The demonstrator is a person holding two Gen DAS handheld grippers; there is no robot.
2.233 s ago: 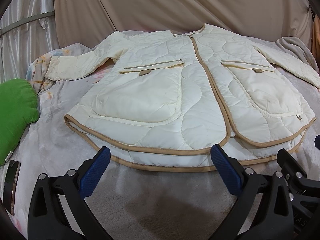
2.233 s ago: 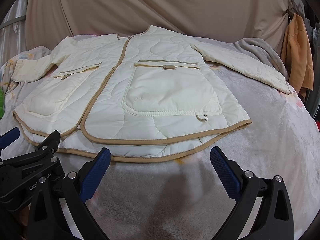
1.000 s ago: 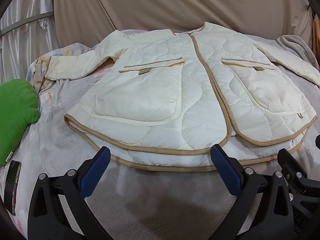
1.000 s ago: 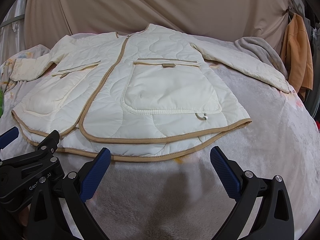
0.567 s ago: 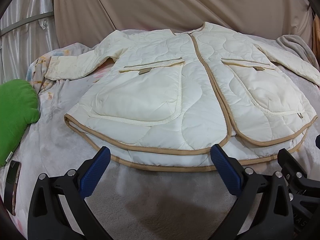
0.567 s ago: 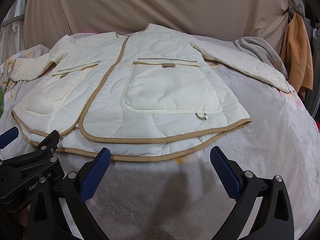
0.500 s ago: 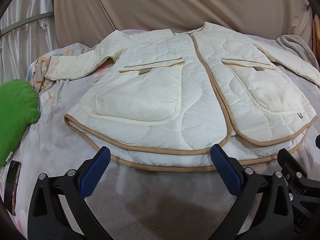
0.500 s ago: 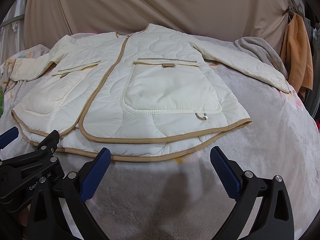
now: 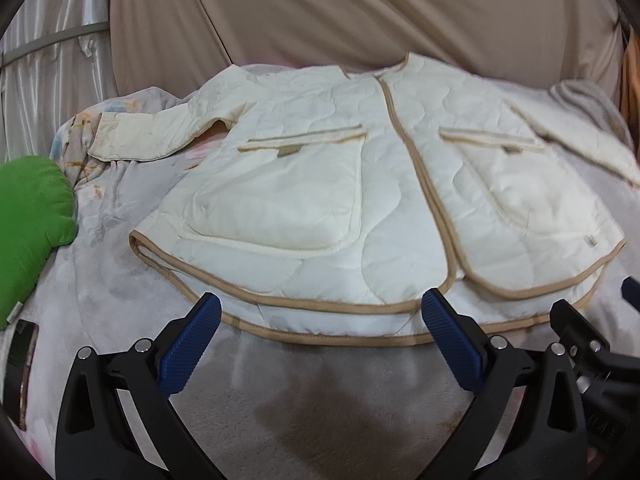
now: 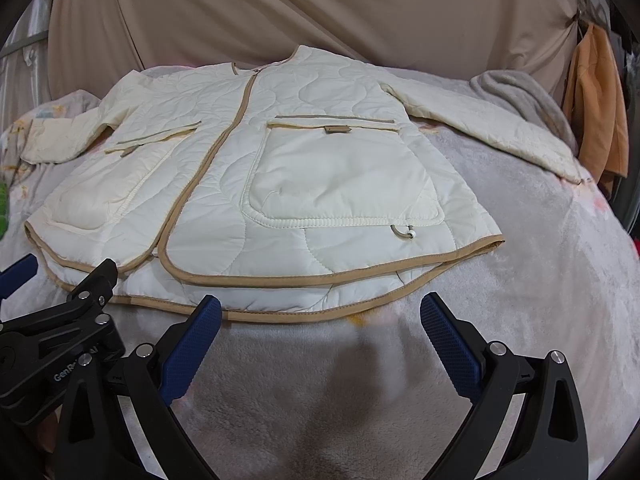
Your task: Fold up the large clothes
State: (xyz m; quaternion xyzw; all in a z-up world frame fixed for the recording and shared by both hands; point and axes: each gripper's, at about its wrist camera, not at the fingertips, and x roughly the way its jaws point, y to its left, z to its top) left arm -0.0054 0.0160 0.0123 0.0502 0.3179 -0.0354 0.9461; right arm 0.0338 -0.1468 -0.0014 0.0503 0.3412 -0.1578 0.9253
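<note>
Little has changed: the left view has crept slightly closer and blurs, so an approach seems to be starting. Quilted cream jacket (image 9: 320, 184) lies flat and unfolded on the bed (image 10: 540, 280). Left claw (image 9: 320, 334) and right claw (image 10: 320, 334) both gape wide, empty, just short of the hem. Partial print "GenR" shows on the left claw's body in the right view.

Spread flat on the blanket (image 10: 520, 300): the jacket (image 10: 280, 184), hem near, collar far, sleeves out left and right. Near of the hem, left gripper (image 9: 320, 344) and right gripper (image 10: 320, 340), side by side. Far left, a cushion (image 9: 28, 220).
</note>
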